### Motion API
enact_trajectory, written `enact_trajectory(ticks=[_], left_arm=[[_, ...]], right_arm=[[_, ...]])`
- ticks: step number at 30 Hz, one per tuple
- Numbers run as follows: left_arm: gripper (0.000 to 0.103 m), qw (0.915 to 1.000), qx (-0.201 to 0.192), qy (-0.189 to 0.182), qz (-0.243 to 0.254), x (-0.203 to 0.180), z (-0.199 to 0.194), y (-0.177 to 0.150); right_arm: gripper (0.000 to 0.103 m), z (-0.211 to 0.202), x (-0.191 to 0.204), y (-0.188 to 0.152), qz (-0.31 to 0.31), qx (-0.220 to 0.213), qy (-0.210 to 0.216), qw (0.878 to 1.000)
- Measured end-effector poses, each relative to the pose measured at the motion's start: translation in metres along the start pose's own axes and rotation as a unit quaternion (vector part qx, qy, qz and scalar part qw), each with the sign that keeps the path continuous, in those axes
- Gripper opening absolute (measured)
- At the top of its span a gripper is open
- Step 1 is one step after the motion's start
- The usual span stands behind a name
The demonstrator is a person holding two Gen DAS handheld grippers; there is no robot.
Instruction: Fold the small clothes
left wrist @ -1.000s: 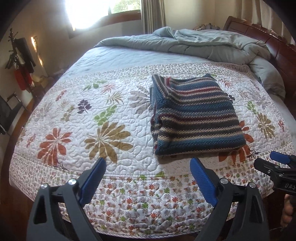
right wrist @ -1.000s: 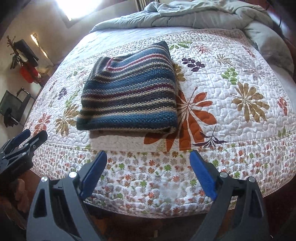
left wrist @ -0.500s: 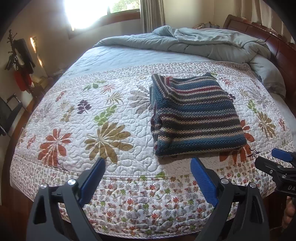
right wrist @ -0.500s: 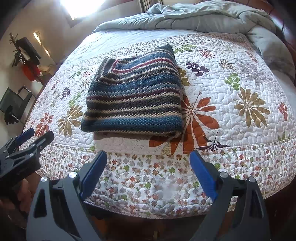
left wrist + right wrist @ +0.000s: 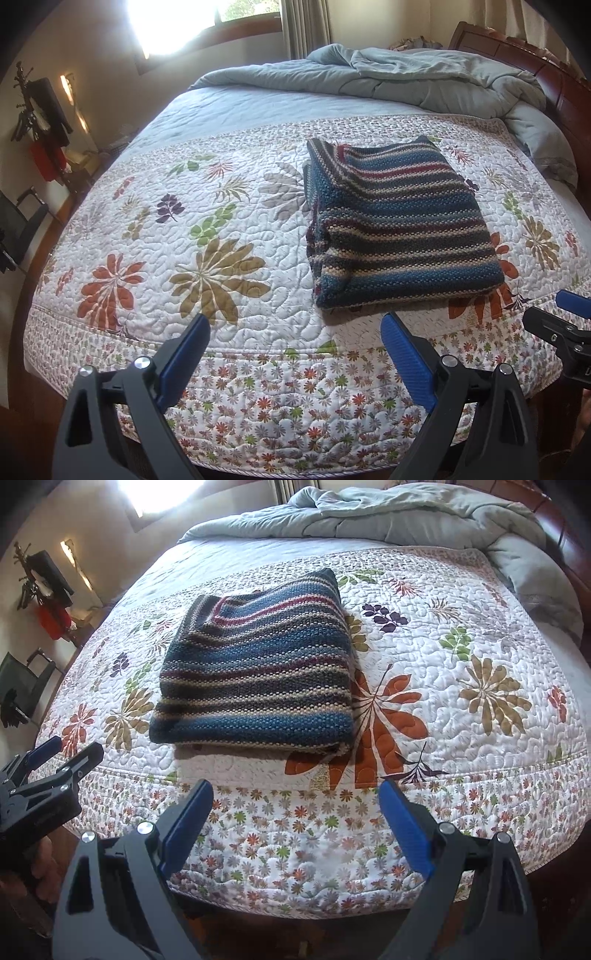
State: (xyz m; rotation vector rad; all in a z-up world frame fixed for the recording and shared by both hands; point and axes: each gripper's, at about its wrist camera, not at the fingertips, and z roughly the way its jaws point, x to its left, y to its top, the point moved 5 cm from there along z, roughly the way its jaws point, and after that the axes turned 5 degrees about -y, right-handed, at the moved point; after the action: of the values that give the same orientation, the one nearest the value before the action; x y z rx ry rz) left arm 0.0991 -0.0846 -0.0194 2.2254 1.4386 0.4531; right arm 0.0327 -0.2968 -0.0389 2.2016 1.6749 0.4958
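Striped sweater (image 5: 258,664) lies folded square on floral quilt (image 5: 480,635), near bed's front edge. Left gripper (image 5: 295,332) and right gripper (image 5: 295,797) both wide open, empty, clear of cloth; fold looks finished.

Floral quilt (image 5: 229,236) spread flat over the bed, white with orange, olive, green and purple leaf prints. Beyond the quilt, crumpled grey-blue comforter (image 5: 424,81) heaped against a dark wooden headboard (image 5: 554,77). Past the comforter, bright window (image 5: 177,22) with curtain (image 5: 304,27). Left of the quilt, black chair (image 5: 22,686) and something red (image 5: 53,622) by the wall.
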Motion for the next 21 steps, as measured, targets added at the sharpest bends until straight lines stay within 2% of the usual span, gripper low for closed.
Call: enact_trajectory(ticks=[21], left_arm=[[0.094,0.9999,0.013,-0.009,0.002,-0.0041,0.0062,-0.0045]], right_arm=[[0.091,0.004,0.0021,-0.0001,-0.006,0.0,0.004,1.0]])
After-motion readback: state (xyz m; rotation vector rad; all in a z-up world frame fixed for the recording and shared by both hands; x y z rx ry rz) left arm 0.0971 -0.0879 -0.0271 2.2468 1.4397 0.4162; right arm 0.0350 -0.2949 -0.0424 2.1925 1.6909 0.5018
